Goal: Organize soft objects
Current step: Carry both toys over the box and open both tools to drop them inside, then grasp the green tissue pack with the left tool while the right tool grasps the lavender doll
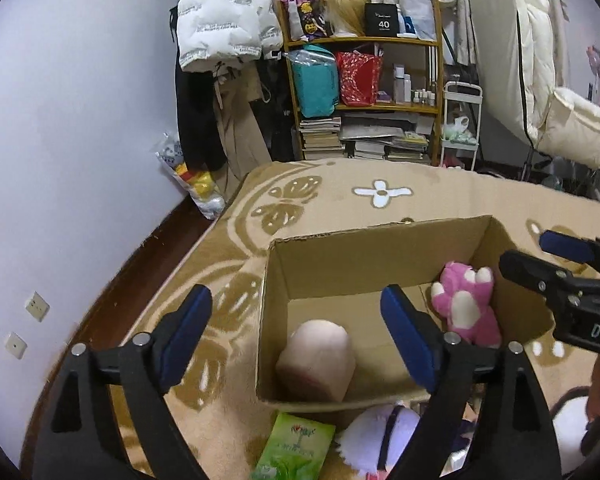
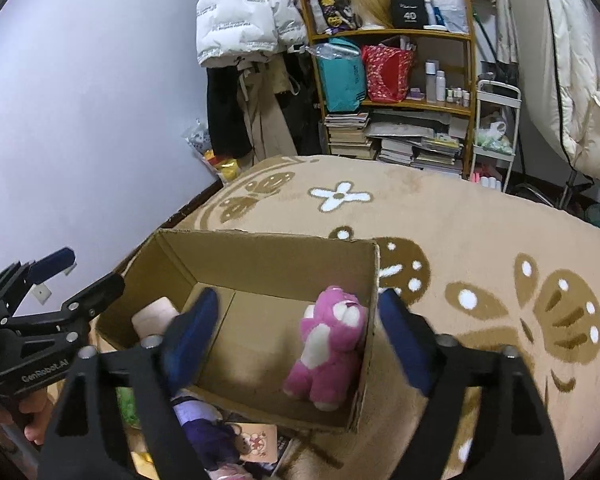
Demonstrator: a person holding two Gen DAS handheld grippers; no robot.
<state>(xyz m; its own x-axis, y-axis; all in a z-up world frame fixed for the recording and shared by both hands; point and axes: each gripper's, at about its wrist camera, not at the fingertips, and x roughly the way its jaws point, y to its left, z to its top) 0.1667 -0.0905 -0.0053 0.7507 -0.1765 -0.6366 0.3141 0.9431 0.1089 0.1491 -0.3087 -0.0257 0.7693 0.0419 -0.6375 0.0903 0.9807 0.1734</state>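
Note:
An open cardboard box [image 1: 364,248] stands on a tan patterned blanket; it also shows in the right wrist view [image 2: 268,256]. Inside lie a pale pink soft cushion [image 1: 318,360], partly hidden in the right wrist view [image 2: 156,314], and a pink-and-white plush bear [image 1: 466,304] [image 2: 330,344] against the right wall. My left gripper [image 1: 296,340] is open and empty above the box's near left side. My right gripper [image 2: 296,336] is open and empty above the box, over the bear. Each gripper shows in the other's view: the right [image 1: 540,254], the left [image 2: 84,270].
A white plush [image 1: 376,440] and a green packet [image 1: 296,448] lie in front of the box. A purple plush [image 2: 208,428] and a card [image 2: 256,442] lie by the near wall. A wooden shelf [image 1: 364,40] with books, hanging coats and a white cart [image 1: 460,128] stand behind.

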